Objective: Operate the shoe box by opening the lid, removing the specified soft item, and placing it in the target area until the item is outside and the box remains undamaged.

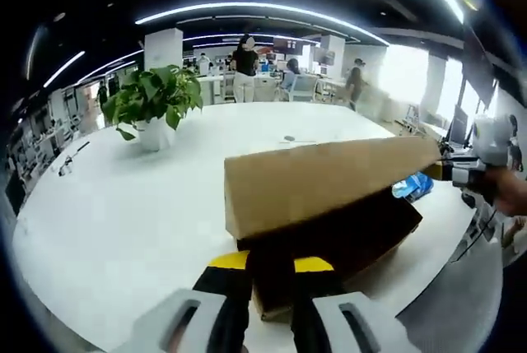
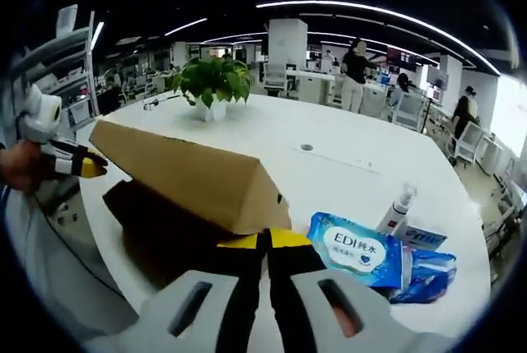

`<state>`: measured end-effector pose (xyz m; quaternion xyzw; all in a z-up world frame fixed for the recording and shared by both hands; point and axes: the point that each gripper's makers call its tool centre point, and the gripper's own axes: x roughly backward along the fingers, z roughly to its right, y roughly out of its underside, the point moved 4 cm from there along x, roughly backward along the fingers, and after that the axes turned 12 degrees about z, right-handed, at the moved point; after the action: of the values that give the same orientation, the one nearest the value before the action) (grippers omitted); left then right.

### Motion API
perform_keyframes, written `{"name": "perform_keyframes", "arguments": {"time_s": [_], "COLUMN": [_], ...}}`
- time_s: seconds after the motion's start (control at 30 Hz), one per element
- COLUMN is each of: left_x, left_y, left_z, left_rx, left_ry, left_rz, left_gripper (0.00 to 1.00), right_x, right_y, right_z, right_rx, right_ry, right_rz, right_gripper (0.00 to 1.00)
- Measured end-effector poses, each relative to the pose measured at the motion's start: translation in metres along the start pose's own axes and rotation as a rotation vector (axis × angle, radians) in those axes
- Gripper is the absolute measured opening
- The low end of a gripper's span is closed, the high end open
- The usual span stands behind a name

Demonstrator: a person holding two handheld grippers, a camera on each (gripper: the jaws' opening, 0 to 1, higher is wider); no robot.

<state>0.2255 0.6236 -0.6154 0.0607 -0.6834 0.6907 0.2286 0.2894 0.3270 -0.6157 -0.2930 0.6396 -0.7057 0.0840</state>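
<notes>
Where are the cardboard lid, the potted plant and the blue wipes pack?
cardboard lid (image 1: 321, 180): left gripper view, on its broad tan side.
potted plant (image 2: 211, 81): right gripper view, on its green leaves.
blue wipes pack (image 2: 358, 250): right gripper view, on its white label.

White table, shoe box, potted plant, wipes packet, spray bottle
</notes>
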Motion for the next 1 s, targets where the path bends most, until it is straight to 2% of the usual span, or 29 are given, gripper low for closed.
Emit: {"name": "perform_keyframes", "arguments": {"time_s": [0.57,1.0], "left_x": [0.01,0.013], "left_y": [0.022,0.039], "left_z": [-0.006,-0.011], "left_rx": [-0.013,-0.023], "left_ry": [0.016,0.003], "left_rz": [-0.057,-0.111], "left_gripper": [0.14,0.14], "right_x": [0.011,0.012], "right_y": [0.04,0.056], "right_z": [-0.004,-0.005], "right_rx": [-0.06,-0.084], "right_ry": [-0.018,-0.022], "right_rz": [-0.083,-0.121], "right_gripper": [0.0,0.0]}}
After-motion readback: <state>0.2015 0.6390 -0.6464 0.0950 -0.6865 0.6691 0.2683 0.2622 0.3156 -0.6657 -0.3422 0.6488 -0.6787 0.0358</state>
